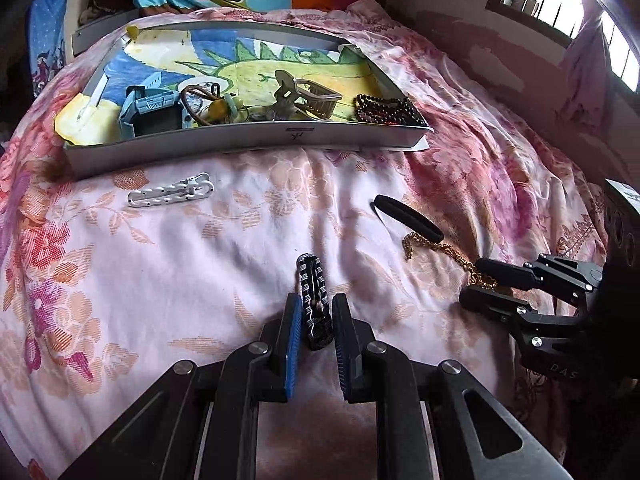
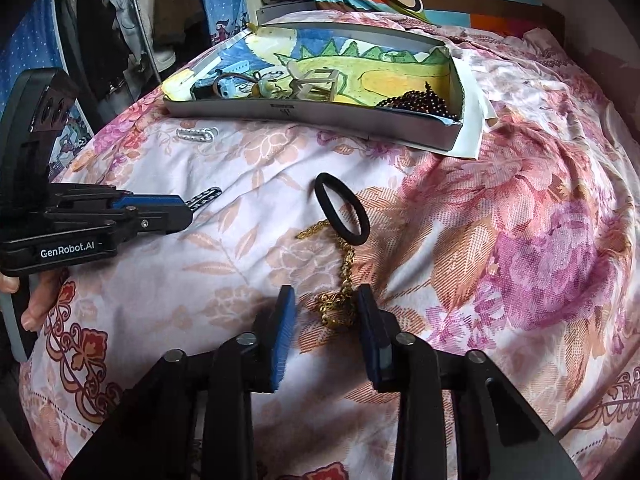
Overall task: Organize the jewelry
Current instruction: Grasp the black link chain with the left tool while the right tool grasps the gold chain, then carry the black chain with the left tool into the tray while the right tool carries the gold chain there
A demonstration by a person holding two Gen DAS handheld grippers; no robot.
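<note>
Nearest the lens in the left wrist view, the left gripper (image 1: 314,320) has its blue pads closed most of the way onto a dark hair clip (image 1: 316,300), which lies lengthwise between them at lower centre; whether the pads are actually pinching it I cannot tell, though the narrow gap suggests a pick-up under way. The clip looks slim and ridged, black with pale edges, its tip poking out past the fingers. In the right wrist view the right gripper (image 2: 326,320) stands wider apart, straddling one end of a gold chain (image 2: 340,300) without gripping it, probably lined up to close on the bunched links. The chain trails up the frame to a black hair tie (image 2: 342,210) lying across it. A white clip (image 1: 170,194) rests on the floral bedsheet (image 1: 140,300) just before the tray (image 1: 240,146), upper centre, which already holds beads, a watch and other pieces, so it seems to be the collecting place.
</note>
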